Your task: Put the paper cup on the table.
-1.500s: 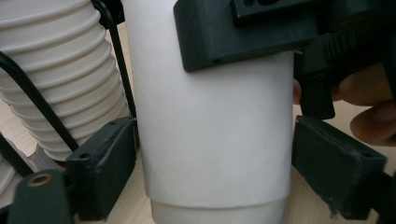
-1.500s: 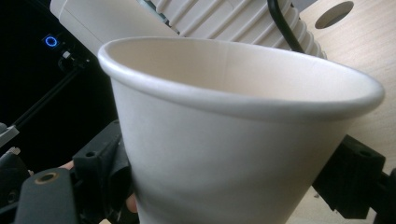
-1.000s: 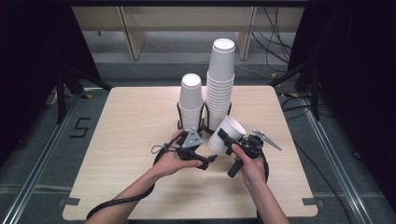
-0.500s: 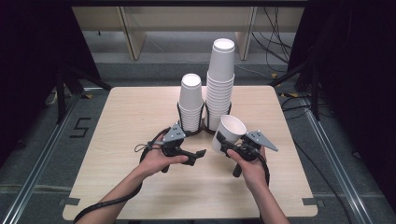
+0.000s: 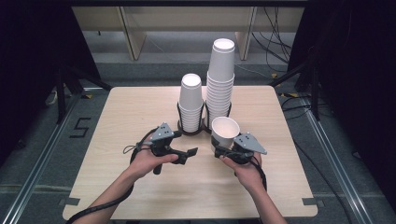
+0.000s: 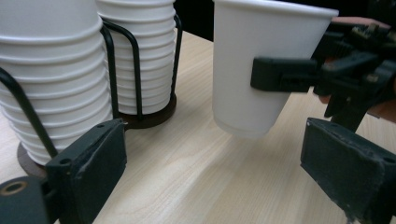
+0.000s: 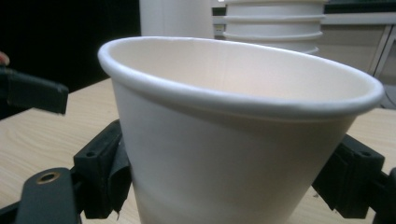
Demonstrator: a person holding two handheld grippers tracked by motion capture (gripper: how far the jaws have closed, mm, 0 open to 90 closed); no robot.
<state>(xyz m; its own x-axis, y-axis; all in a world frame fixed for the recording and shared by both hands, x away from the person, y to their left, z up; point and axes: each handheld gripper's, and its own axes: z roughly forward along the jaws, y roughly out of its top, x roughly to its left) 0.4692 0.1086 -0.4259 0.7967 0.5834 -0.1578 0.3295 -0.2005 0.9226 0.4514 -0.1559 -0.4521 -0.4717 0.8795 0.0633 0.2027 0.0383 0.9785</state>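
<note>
The right gripper (image 5: 218, 150) was clamped on a single white paper cup (image 5: 225, 131), one jaw on each side of its wall, and held it upright just above the pale wooden table (image 5: 116, 121). The cup hung just in front of the taller stack of white paper cups (image 5: 220, 77) in its black wire holder (image 5: 180, 122), beside the shorter stack of white paper cups (image 5: 191, 100).

The left gripper (image 5: 191, 153) held nothing; its jaws stood apart and had just been closing a little, with only bare table between them.

The left gripper view showed the cup's base (image 6: 243, 126) clear of the table, which the high view did not settle. The right gripper view looked into the cup's open mouth (image 7: 238, 65).

Compared with a second earlier, the left gripper had drawn away from the cup toward the person's left, and the cup had been tipped upright.
</note>
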